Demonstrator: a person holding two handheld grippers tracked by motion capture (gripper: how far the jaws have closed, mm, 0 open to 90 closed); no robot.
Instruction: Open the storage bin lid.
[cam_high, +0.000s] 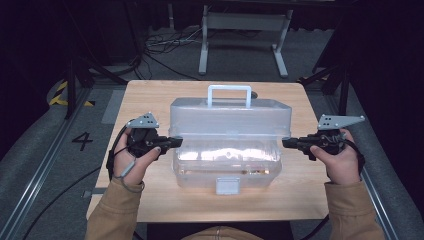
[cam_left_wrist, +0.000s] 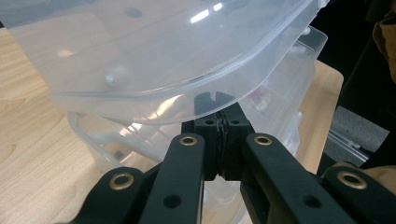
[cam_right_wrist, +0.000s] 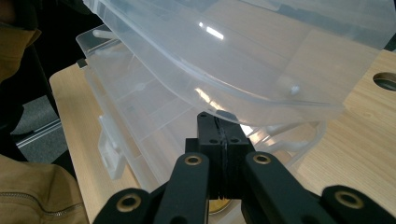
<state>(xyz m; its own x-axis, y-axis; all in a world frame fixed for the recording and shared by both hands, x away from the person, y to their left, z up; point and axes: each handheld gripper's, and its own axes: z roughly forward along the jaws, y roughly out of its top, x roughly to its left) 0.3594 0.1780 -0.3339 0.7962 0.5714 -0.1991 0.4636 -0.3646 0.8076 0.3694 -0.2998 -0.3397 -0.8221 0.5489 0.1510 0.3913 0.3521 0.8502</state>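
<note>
You sit at a wooden desk (cam_high: 150, 95) with a clear plastic box (cam_high: 227, 150) in the middle of it. The box has a lid (cam_high: 230, 117) raised off the base along the edge nearest you, and a white handle (cam_high: 229, 95) standing up on top of the lid. A white latch (cam_high: 228, 186) sits on the front of the base, facing you.

Your left claw (cam_high: 176, 141) is held level at the left end of the box, its tip at the lid's rim. In the left gripper view the two jaws are pressed together with nothing between them, and the closed tip (cam_left_wrist: 215, 100) sits right under the lid's edge (cam_left_wrist: 187, 100), touching or nearly touching it.

Your right claw (cam_high: 287, 143) mirrors this at the right end of the box. In the right gripper view its jaws are also fully closed on nothing, and the tip (cam_right_wrist: 215, 119) sits just under the curved rim of the lid (cam_right_wrist: 261, 109).

Through both gripper views the open base shows below the lid, divided into compartments (cam_right_wrist: 154, 116). A few small items lie in them, too blurred to name.

A hole (cam_right_wrist: 385, 80) is cut in the desk beyond the box in the right gripper view.
</note>
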